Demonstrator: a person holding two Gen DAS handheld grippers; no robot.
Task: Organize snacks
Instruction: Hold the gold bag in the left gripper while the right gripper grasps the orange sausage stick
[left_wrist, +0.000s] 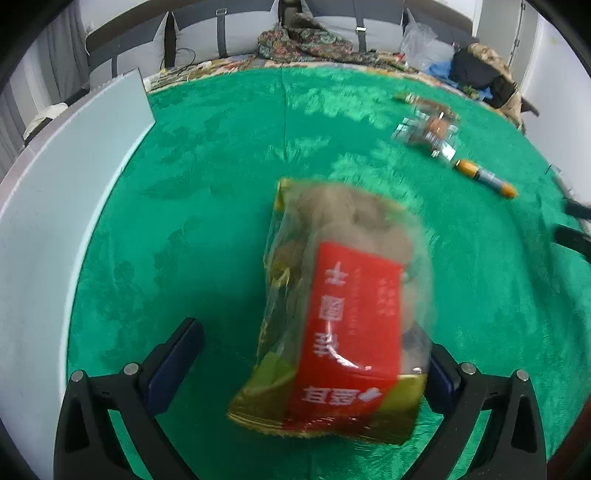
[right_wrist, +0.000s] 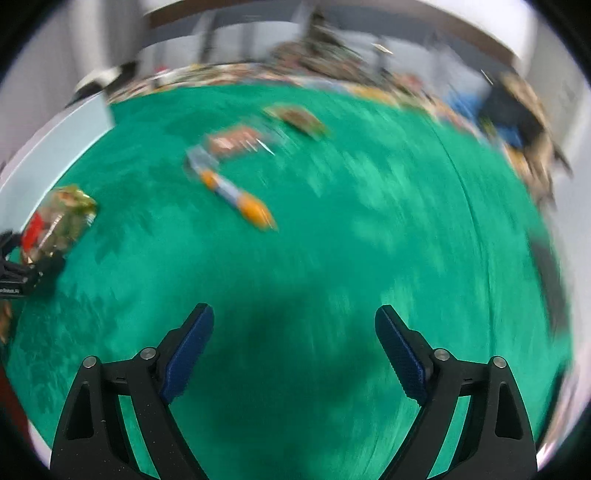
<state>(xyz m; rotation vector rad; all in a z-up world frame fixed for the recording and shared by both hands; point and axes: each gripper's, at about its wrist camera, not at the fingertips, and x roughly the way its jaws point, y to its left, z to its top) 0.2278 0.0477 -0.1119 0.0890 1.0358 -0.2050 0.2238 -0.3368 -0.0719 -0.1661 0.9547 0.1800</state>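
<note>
A clear snack bag (left_wrist: 343, 310) with a red label and gold edges lies between the wide-open fingers of my left gripper (left_wrist: 314, 343), over the green cloth (left_wrist: 207, 206). The bag is blurred; it lies against the right finger and apart from the left one. It also shows in the right wrist view (right_wrist: 55, 225) at the far left, beside the left gripper. My right gripper (right_wrist: 294, 332) is open and empty above bare cloth. An orange and blue snack stick (right_wrist: 236, 197) lies ahead of it, also seen in the left wrist view (left_wrist: 484, 179). Clear snack packets (left_wrist: 428, 131) lie beyond the stick.
A white board (left_wrist: 55, 206) borders the cloth on the left. Patterned cloth, a plastic bag (left_wrist: 421, 44) and dark items (left_wrist: 480, 70) are piled along the far edge. The right wrist view is heavily motion-blurred. More packets (right_wrist: 295, 118) lie far ahead of it.
</note>
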